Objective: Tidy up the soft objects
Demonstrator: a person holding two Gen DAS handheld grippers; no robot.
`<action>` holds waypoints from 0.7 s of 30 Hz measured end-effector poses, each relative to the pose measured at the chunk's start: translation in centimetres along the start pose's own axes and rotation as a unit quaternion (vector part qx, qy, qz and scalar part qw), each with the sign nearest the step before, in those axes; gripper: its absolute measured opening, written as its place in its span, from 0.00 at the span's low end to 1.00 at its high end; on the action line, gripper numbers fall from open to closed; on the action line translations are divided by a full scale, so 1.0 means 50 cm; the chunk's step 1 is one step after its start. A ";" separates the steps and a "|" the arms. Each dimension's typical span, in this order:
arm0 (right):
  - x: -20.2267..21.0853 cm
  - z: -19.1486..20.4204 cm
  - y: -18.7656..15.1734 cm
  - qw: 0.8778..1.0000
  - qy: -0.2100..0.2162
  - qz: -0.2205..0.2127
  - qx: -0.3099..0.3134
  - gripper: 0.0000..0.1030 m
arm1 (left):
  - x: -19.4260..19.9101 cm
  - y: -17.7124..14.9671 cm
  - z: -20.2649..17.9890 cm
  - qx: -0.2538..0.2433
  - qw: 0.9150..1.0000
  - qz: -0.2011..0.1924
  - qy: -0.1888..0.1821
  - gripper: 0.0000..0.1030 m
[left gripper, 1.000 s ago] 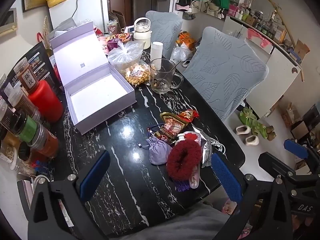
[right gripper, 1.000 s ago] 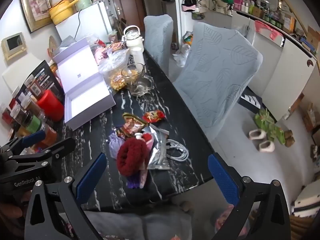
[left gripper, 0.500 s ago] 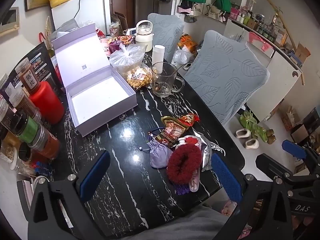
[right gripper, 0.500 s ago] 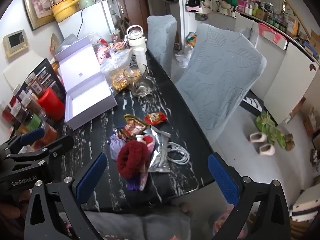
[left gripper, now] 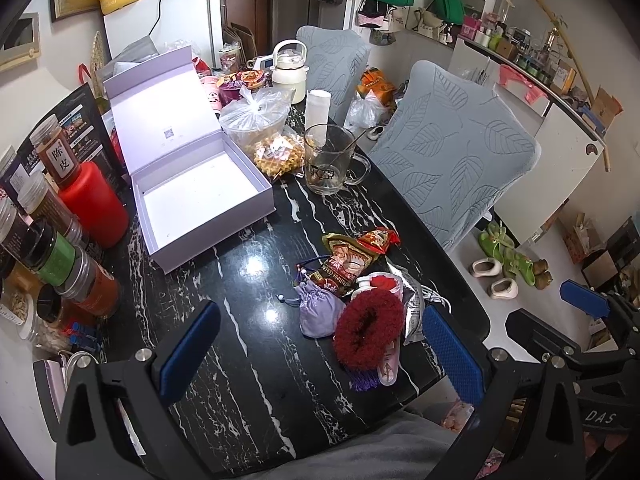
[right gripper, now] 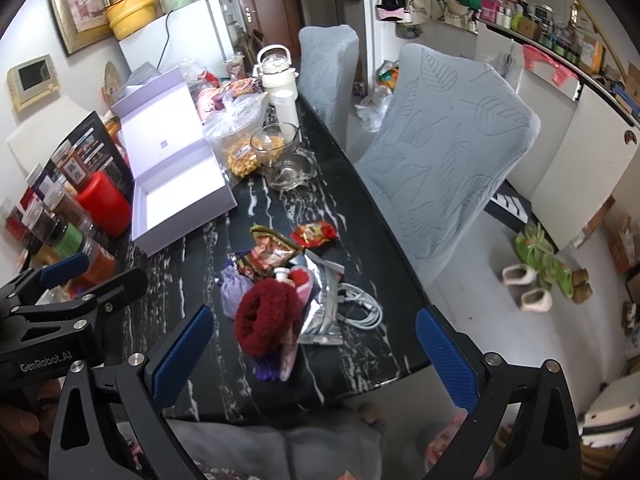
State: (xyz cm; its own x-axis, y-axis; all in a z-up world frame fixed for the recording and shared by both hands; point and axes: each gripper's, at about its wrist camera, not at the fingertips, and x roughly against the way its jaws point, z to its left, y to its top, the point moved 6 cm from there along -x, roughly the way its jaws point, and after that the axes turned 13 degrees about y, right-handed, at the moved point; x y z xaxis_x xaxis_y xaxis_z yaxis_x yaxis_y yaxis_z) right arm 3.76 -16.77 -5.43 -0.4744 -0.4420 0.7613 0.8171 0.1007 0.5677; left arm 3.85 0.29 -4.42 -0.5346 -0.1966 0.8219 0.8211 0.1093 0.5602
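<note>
Red fuzzy scrunchie [left gripper: 370, 334] [right gripper: 266, 318] lying on black marble table [left gripper: 240, 320] [right gripper: 360, 216] near front edge, at roughly 5 o'clock in the left wrist view, resting partly on a pink tube [left gripper: 387, 368] and a purple tassel [left gripper: 362, 380]. Lilac drawstring pouch [left gripper: 319, 312] [right gripper: 235, 290] touching the scrunchie at its 10 o'clock side. Snack packets [left gripper: 348, 258] [right gripper: 270, 254] at 12 o'clock of the pouch, a red one [right gripper: 314, 233] farther out. Silver foil bag [right gripper: 322, 300] and coiled white cable [right gripper: 358, 306] at 3 o'clock of the scrunchie. Open lilac box [left gripper: 200, 184] [right gripper: 176, 196], lid upright, interior bare, well apart at 10 o'clock of the pile. Glass mug [left gripper: 328, 160] [right gripper: 280, 160] and bagged waffles [left gripper: 276, 152] at 12 o'clock beyond the box corner. Jars [left gripper: 60, 248] and red container [left gripper: 94, 204] along the table edge at 9 o'clock. Two grey-covered chairs [left gripper: 452, 156] [right gripper: 444, 152] at 2 o'clock. Left gripper [left gripper: 318, 354] [right gripper: 64, 266] above the near table edge, blue pads [left gripper: 188, 354] set wide apart, nothing between them. Right gripper [right gripper: 312, 356] likewise spread wide, pads [right gripper: 182, 354] empty, scrunchie in line between them but not touched.
</note>
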 end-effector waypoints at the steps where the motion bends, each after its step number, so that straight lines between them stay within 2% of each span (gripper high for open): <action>1: 0.000 0.000 0.000 1.000 0.000 0.000 0.000 1.00 | 0.000 0.000 0.000 0.000 1.000 0.000 0.000 1.00; 21: -0.013 -0.003 0.011 1.000 0.004 0.007 -0.001 1.00 | -0.003 0.007 -0.003 -0.002 1.000 -0.002 0.000 1.00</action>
State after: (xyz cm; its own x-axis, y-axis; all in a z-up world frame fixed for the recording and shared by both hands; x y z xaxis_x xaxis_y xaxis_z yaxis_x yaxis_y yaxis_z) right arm 4.55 -16.58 -5.66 -0.4611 -0.4478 0.7660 0.8237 0.1052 0.5573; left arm 4.27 0.23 -4.37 -0.5372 -0.1974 0.8200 0.8202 0.1044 0.5625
